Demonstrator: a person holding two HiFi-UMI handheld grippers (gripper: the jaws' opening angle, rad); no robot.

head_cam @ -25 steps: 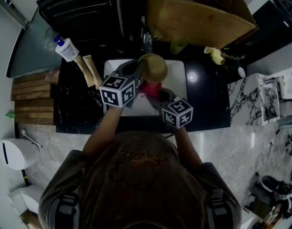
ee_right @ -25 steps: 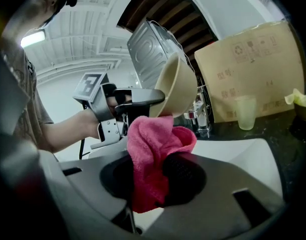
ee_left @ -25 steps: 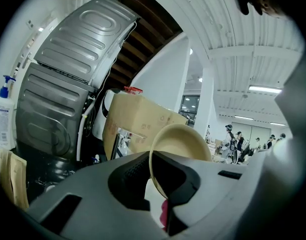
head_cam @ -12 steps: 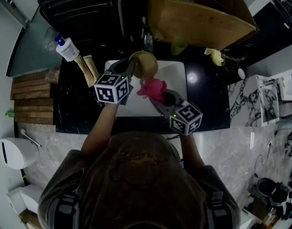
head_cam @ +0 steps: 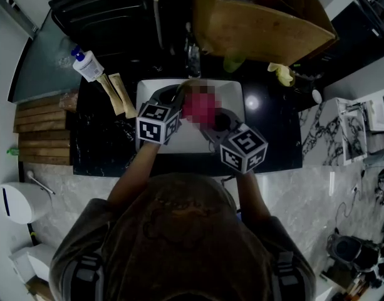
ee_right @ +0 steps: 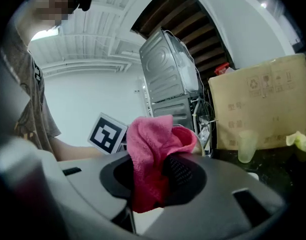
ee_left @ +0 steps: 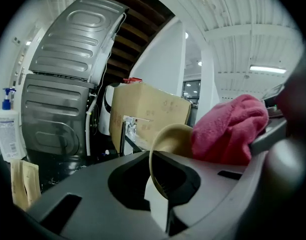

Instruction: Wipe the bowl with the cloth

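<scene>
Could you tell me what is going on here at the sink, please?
A person is wiping a bowl over the white sink, with a gripper in each hand. The left gripper is shut on the rim of the tan bowl and holds it up on edge. The right gripper is shut on a pink cloth, which is bunched right up against the bowl. The wipe appears to be under way.

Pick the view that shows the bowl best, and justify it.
The left gripper view: the bowl shows its rim and wall, gripped in the left claw, with the pink cloth against it. The head view barely shows it behind the cloth; in the right gripper view the cloth covers it.
</scene>
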